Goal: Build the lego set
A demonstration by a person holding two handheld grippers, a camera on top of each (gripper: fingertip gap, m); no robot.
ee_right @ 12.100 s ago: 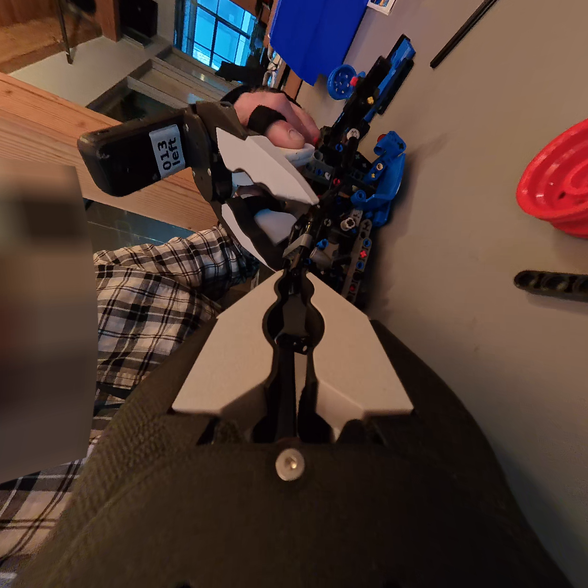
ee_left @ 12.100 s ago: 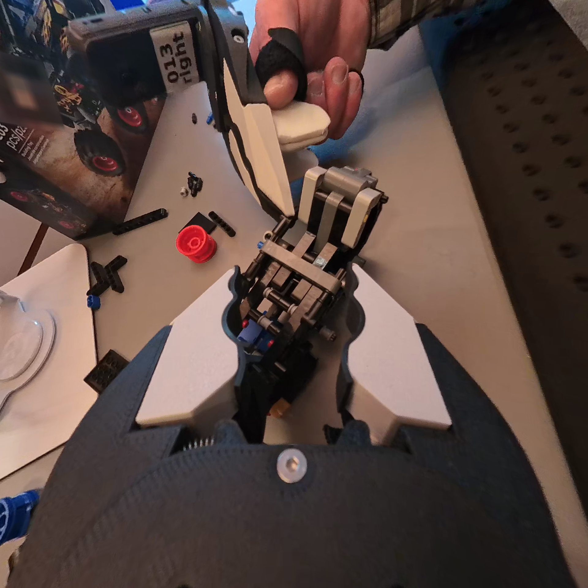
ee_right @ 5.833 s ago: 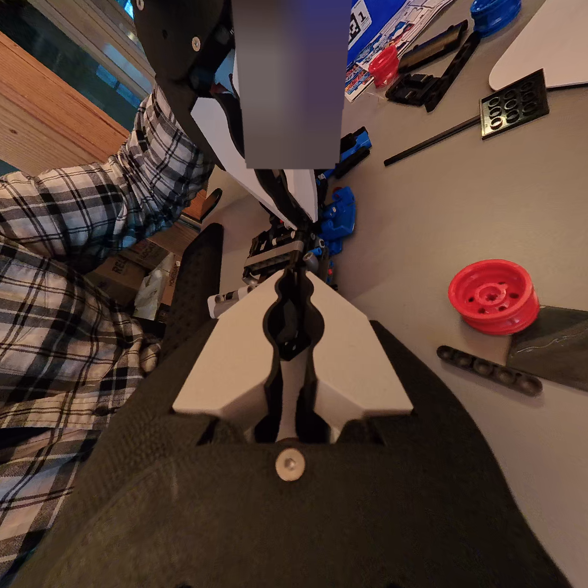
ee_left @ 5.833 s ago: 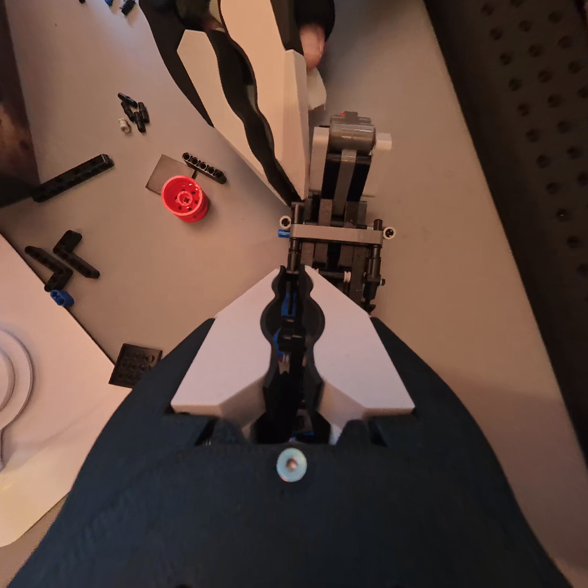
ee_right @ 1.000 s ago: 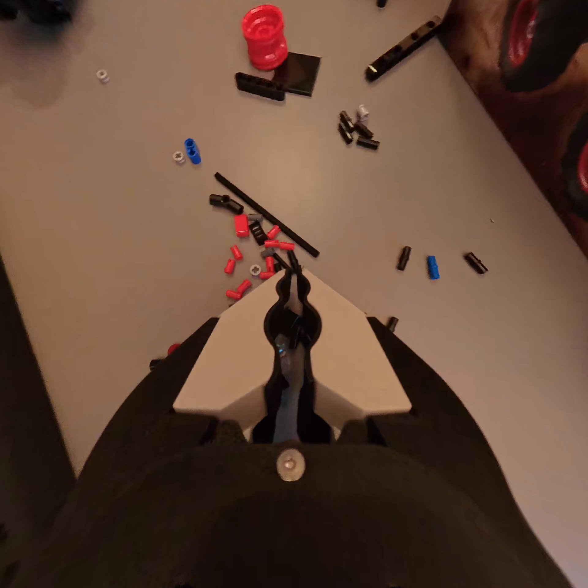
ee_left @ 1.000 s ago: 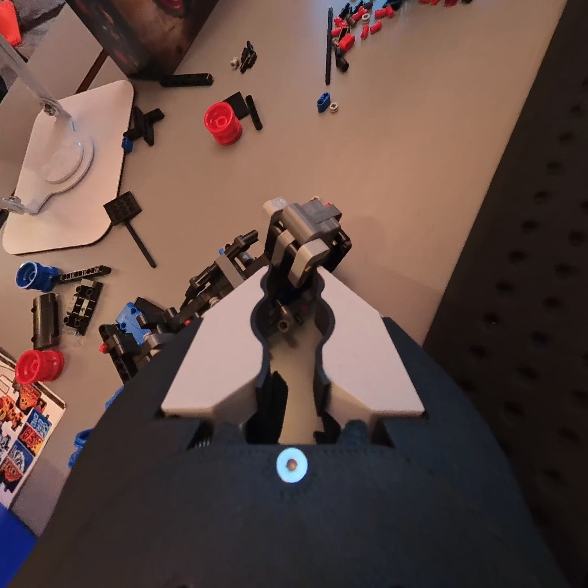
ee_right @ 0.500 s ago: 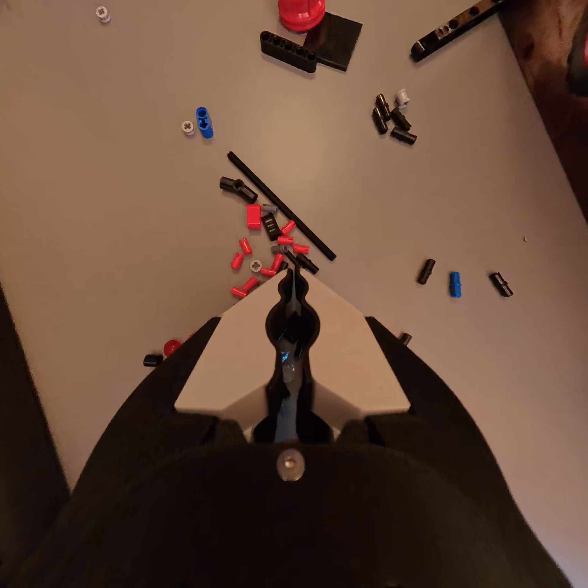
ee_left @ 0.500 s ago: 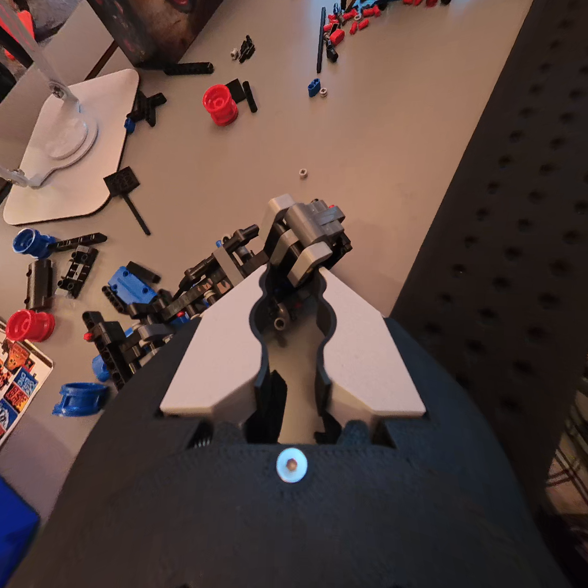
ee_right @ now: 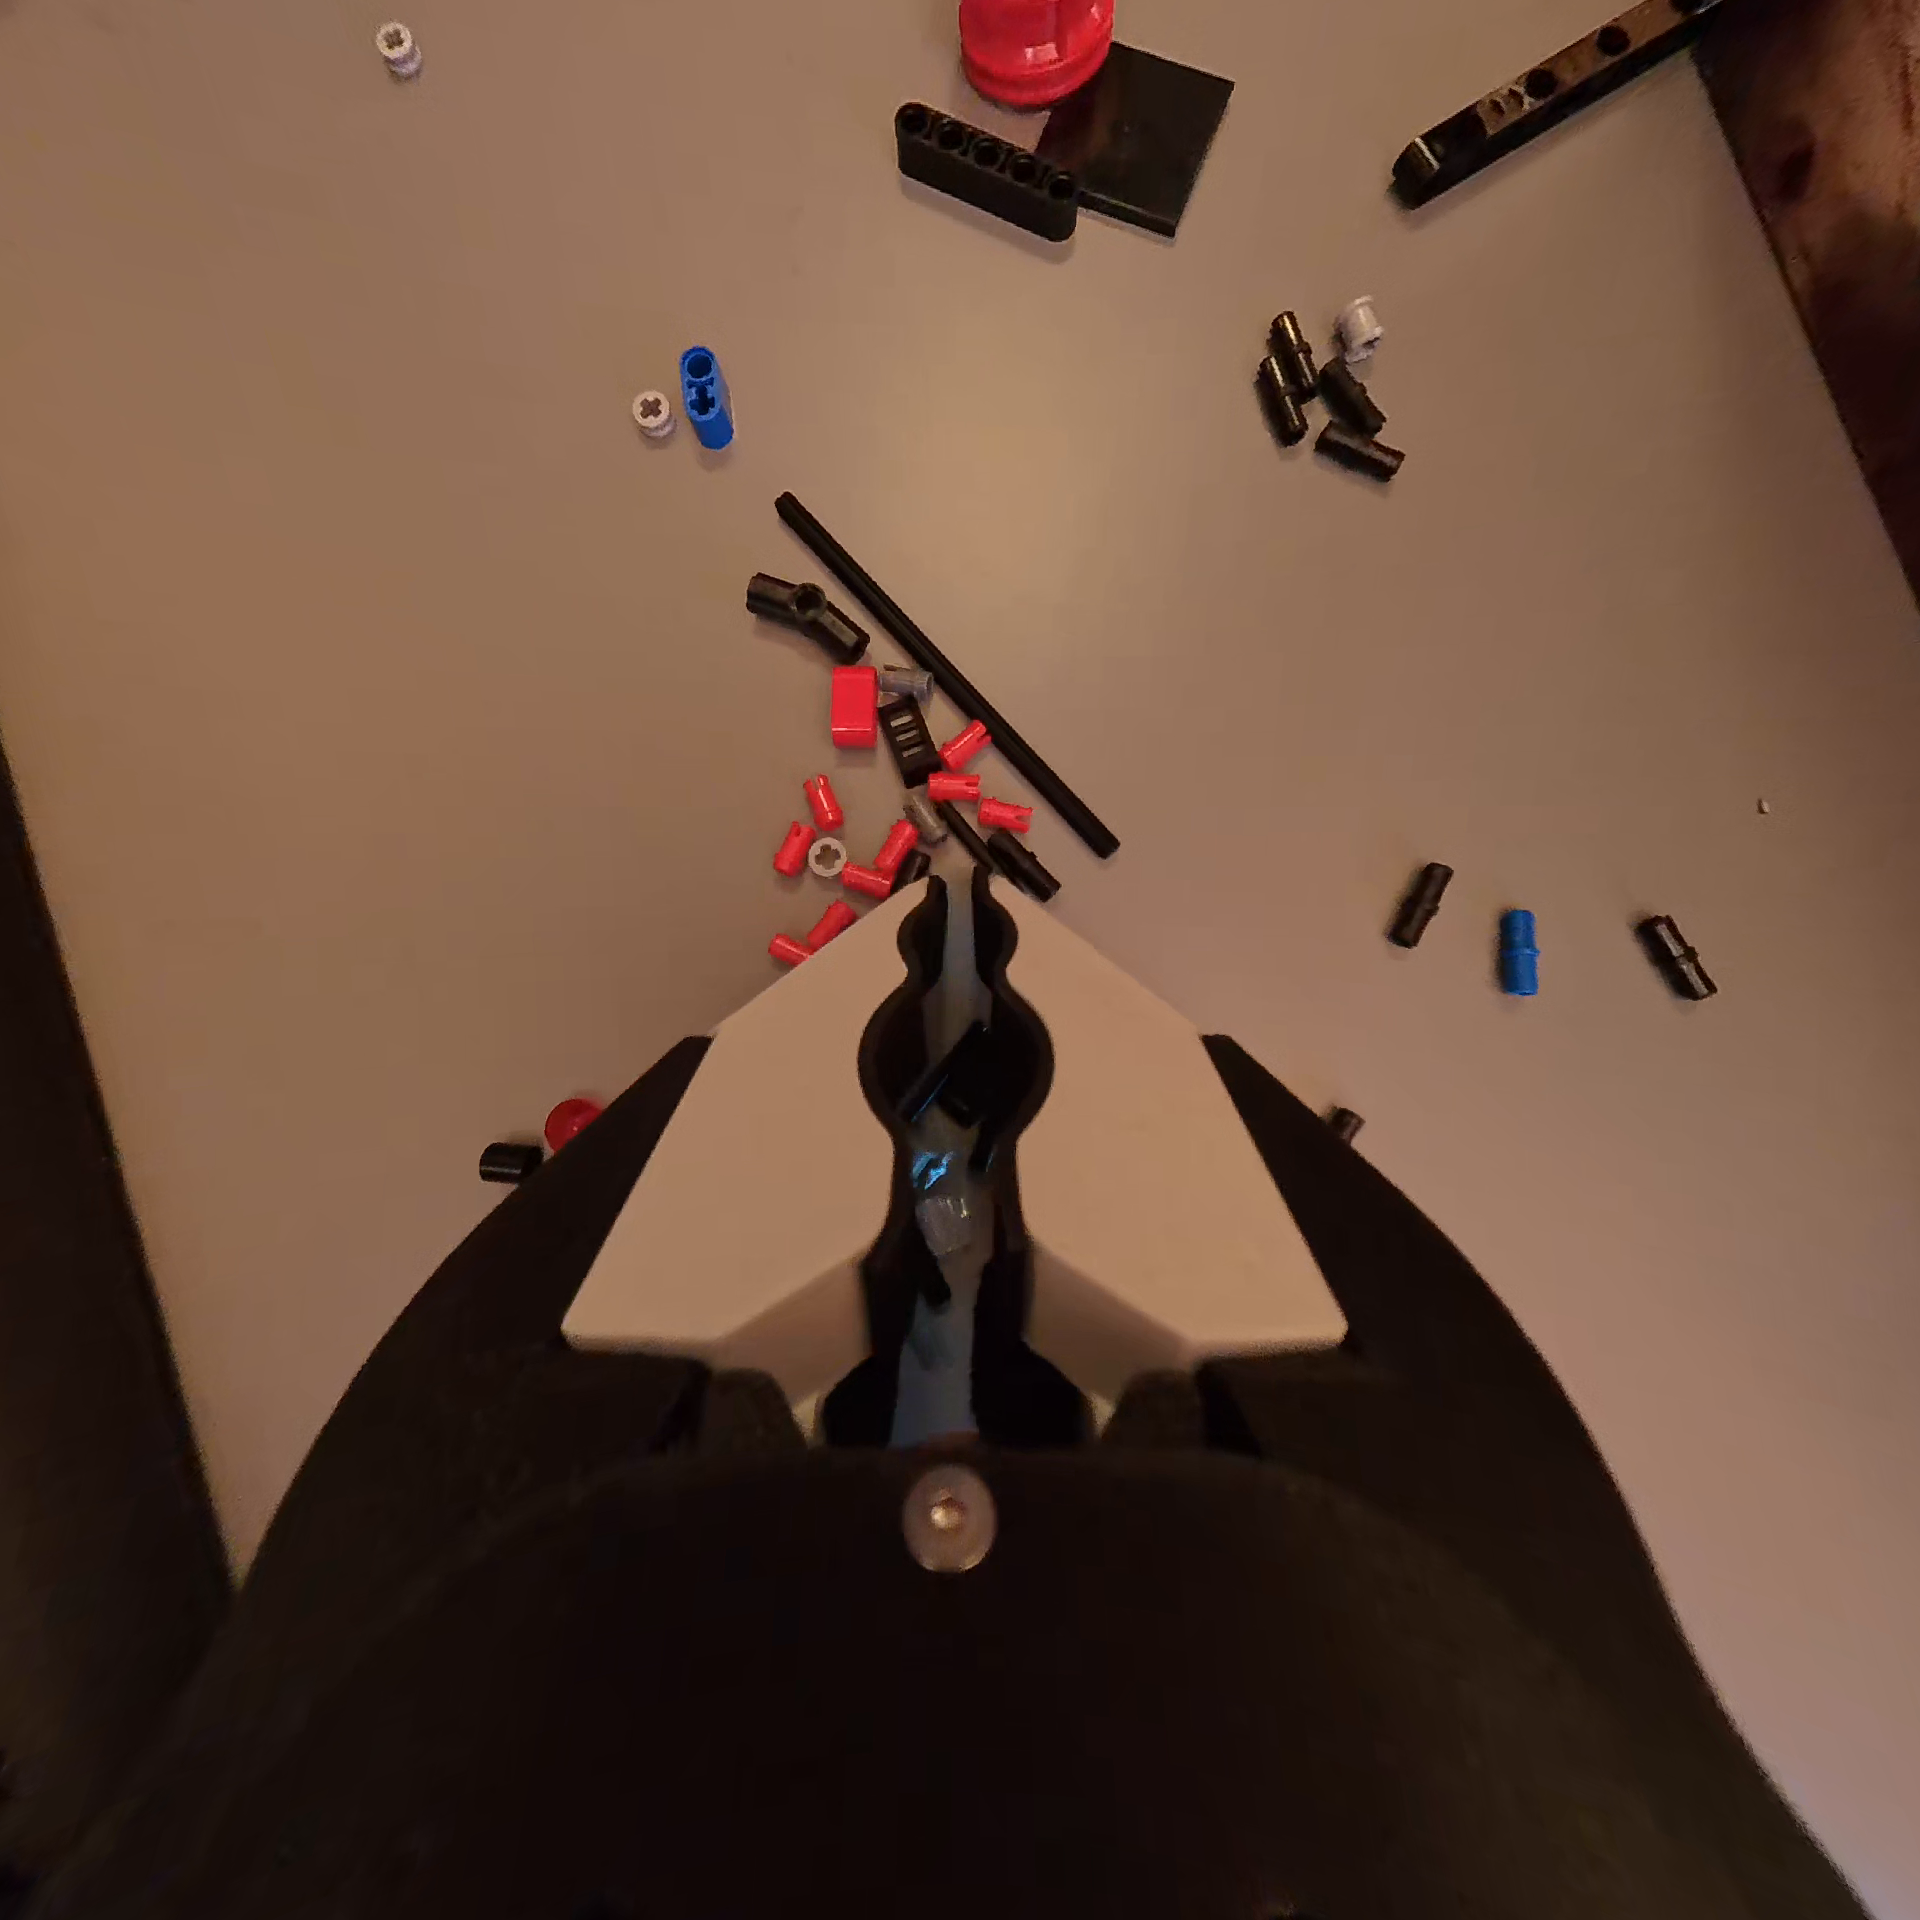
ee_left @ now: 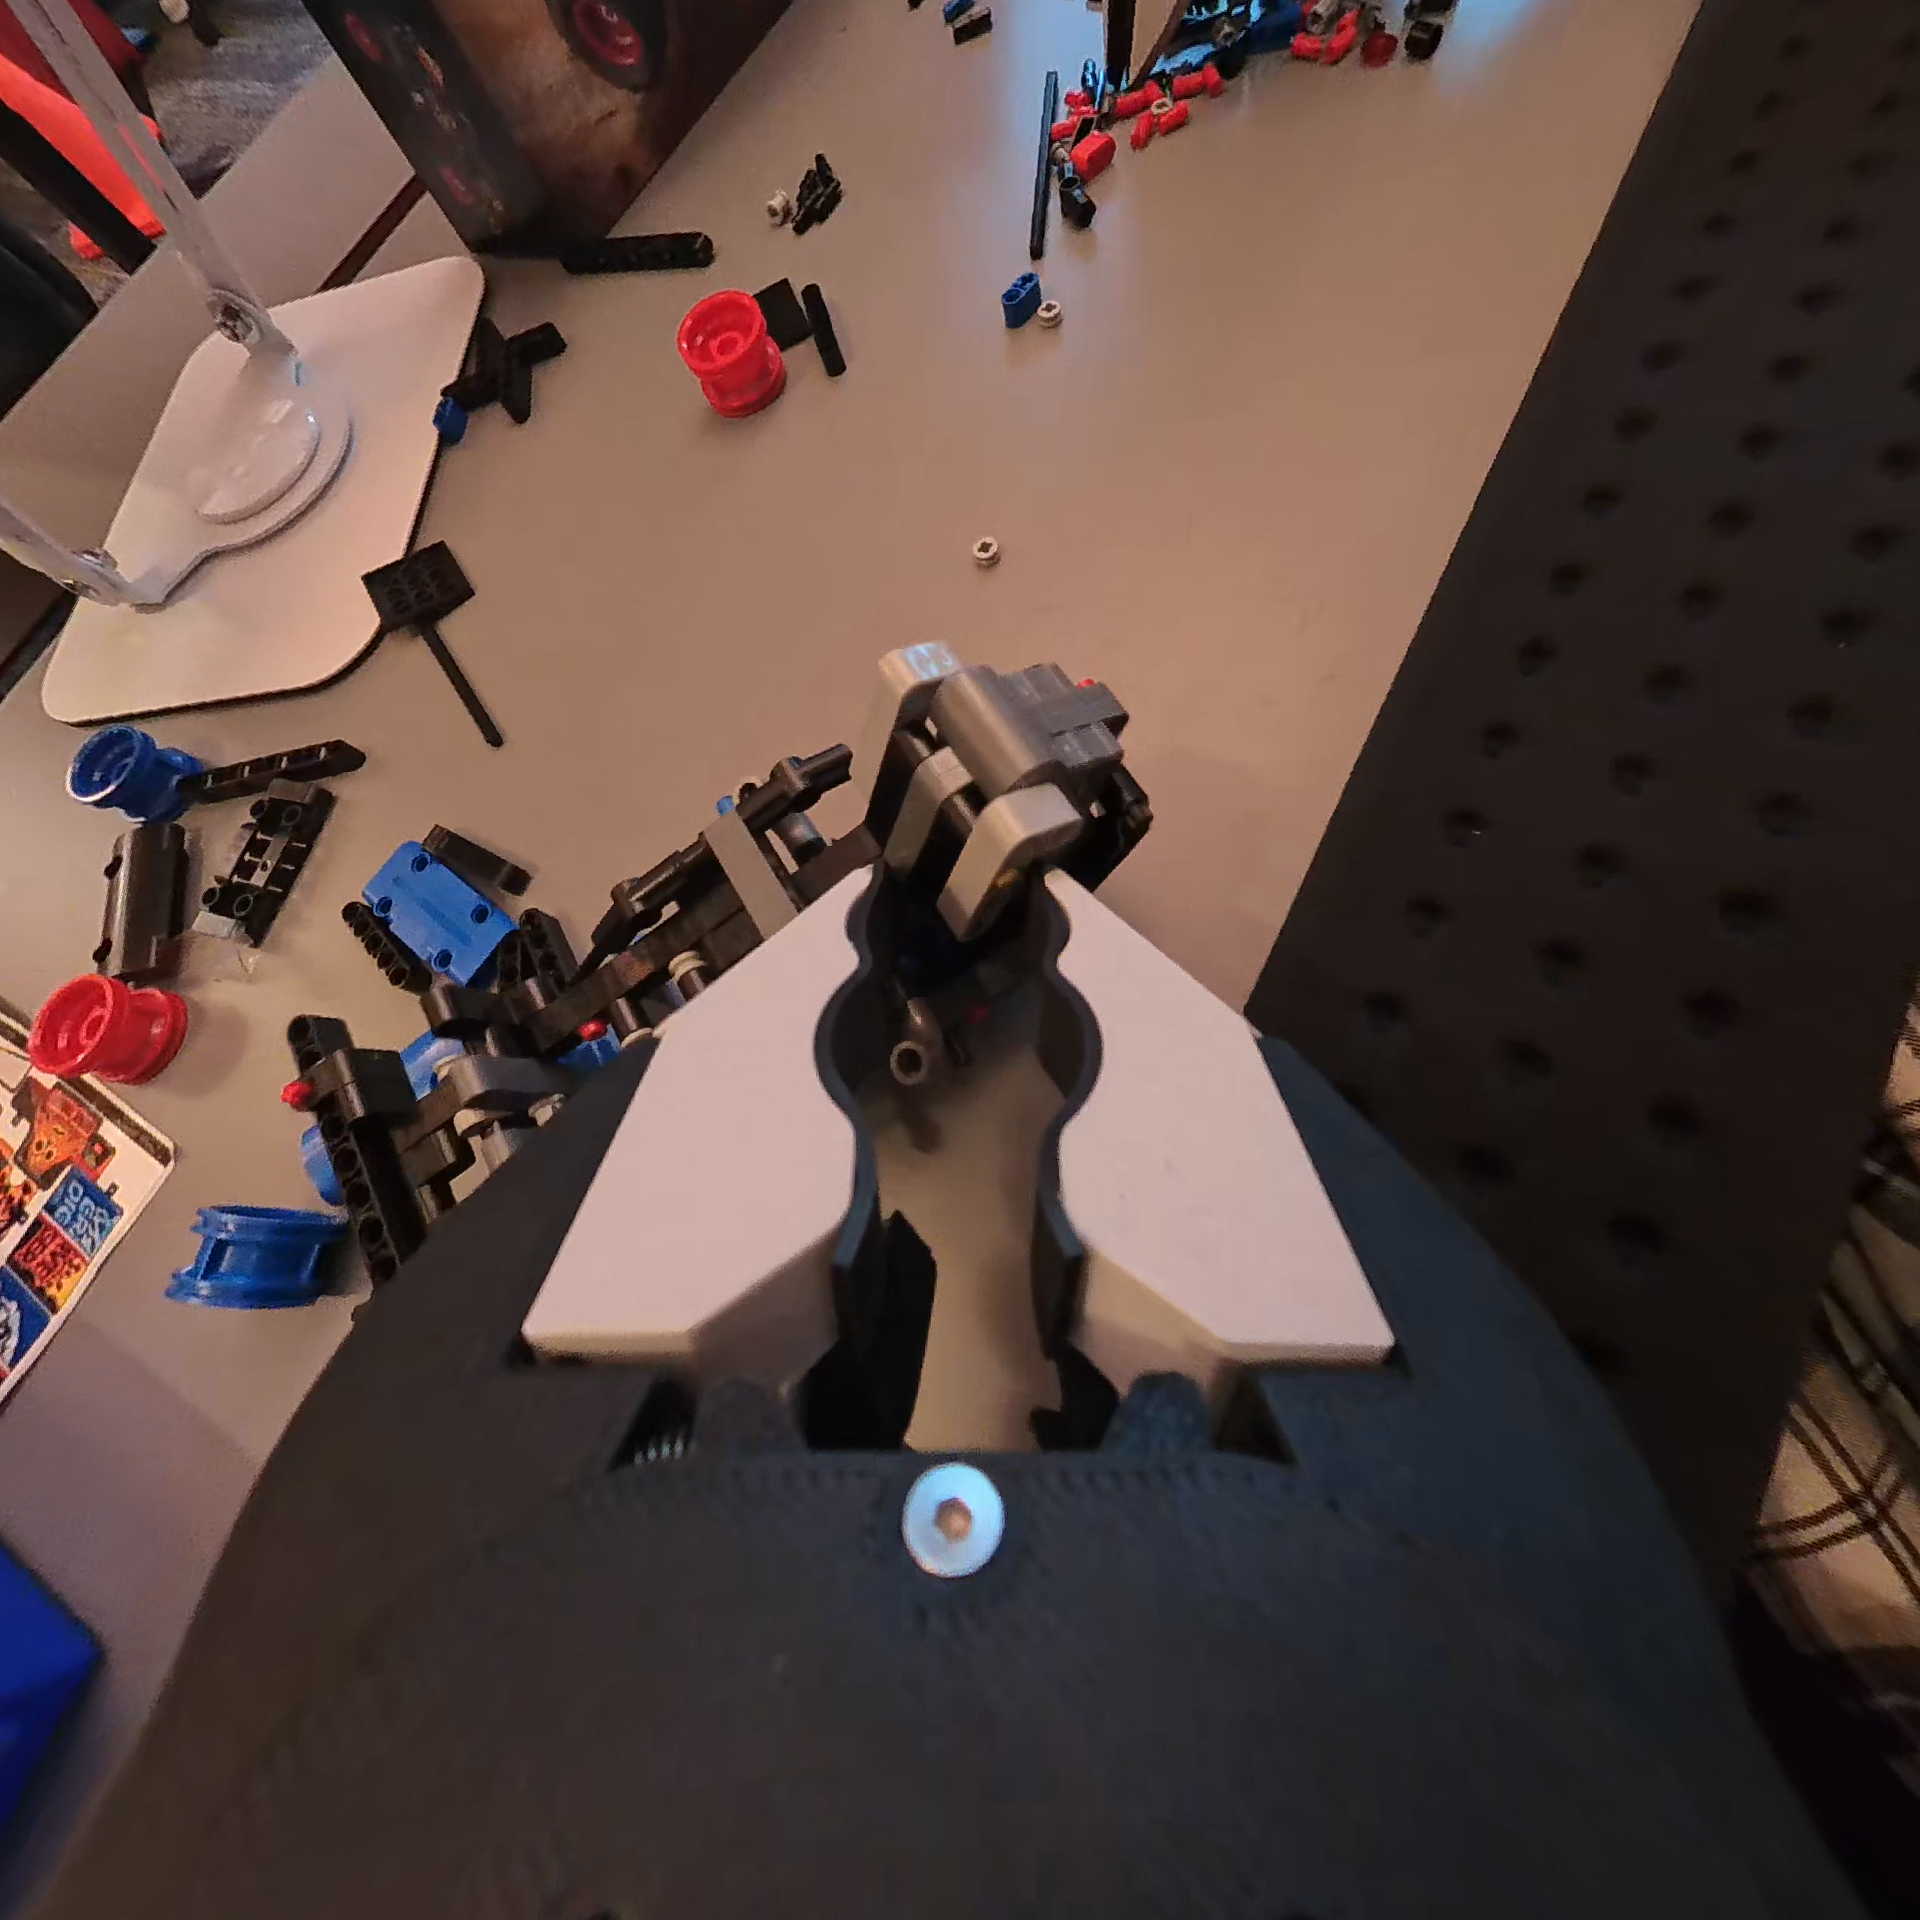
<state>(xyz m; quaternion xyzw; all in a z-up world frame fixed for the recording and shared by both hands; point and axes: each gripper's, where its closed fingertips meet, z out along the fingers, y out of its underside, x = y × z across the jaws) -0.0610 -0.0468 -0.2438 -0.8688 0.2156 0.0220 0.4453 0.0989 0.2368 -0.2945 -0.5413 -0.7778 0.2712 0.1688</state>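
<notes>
My left gripper (ee_left: 966, 883) is shut on the grey and black lego chassis (ee_left: 1023, 727) and holds its grey end at the fingertips. The rest of the chassis, with blue parts (ee_left: 436, 925), trails down to the left. My right gripper (ee_right: 958, 888) is nearly shut, with a small black piece (ee_right: 951, 1070) in the round recess between its fingers. Its tips hover at a pile of red pins (ee_right: 831, 831) next to a long black axle (ee_right: 935, 665). The pile also shows in the left wrist view (ee_left: 1122, 114).
A red wheel hub (ee_left: 730, 353), black beams (ee_left: 644, 249), blue hubs (ee_left: 249, 1252), a sticker sheet (ee_left: 52, 1174) and the set's box (ee_left: 540, 94) lie on the grey table. A white stand base (ee_left: 239, 499) is at the left. A black perforated board (ee_left: 1662, 623) borders the right. Loose pins (ee_right: 1517, 951) lie right of the right gripper. The red wheel hub (ee_left: 730, 353) lies around 20 cm away from my right fingertips.
Both grippers held the chassis earlier; the right one left it and moved over the pin pile. In the last second the left gripper drew back with the chassis, and the right shifted slightly.
</notes>
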